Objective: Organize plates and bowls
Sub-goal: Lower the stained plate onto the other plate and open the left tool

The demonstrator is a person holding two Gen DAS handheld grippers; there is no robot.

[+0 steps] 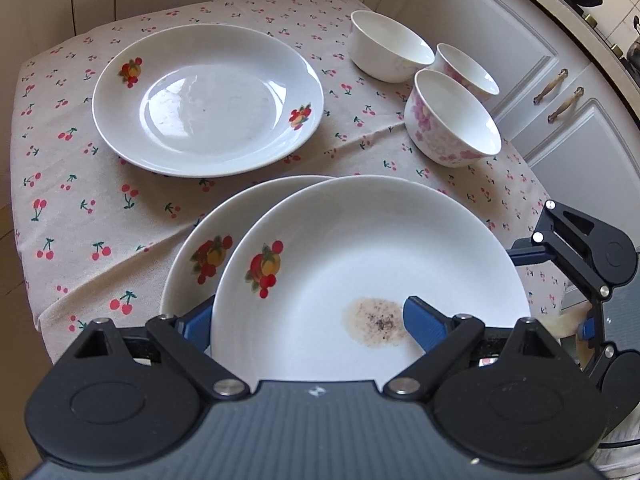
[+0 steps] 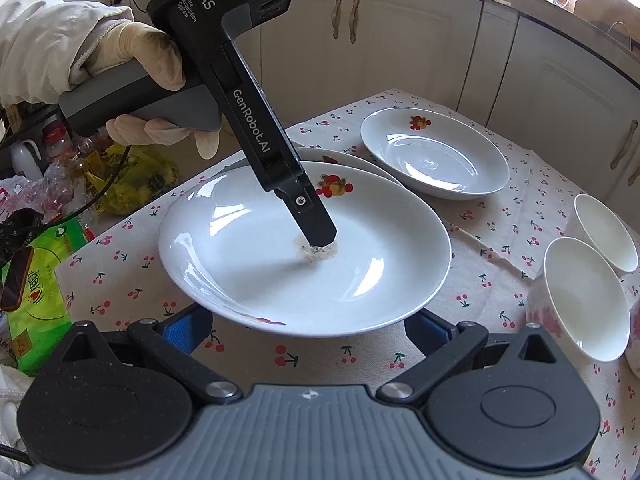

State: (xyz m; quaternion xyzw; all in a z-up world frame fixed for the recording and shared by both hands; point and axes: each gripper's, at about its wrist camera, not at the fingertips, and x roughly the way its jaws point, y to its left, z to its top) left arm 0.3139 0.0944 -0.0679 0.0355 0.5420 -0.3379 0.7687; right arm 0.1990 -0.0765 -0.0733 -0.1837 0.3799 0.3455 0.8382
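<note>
Stained plate [image 1: 380, 240]: how do the left tongs [image 1: 308, 304] stand on it? (A)

Wide open, holding nothing. They straddle its near rim: one blue finger over the inside, beside the brown speckled stain [image 1: 376, 320], the other outside and partly hidden by the rim. A gloved hand [image 2: 152, 56] holds the handle. (B)

Right tongs [image 2: 306, 316]? (A)

Also spread wide, nothing clamped. Both fingertips sit low at the stained plate's near edge, its rim partly covering them. Contact: cannot tell. (B)

Where is the plate itself? (A)

On the cherry-print cloth [image 1: 80, 180] covering the worktop, overlapping a second plate [image 1: 192, 248] that shows from under its far side. (B)

The rest, relative to the stained plate? (A)

Third plate [image 1: 208, 100] well beyond it, alone on the cloth, not touching. Beyond and to its right in the left wrist view: near bowl [image 1: 452, 120], middle bowl [image 1: 466, 70], far bowl [image 1: 386, 46], clustered, all upright. (B)
</note>
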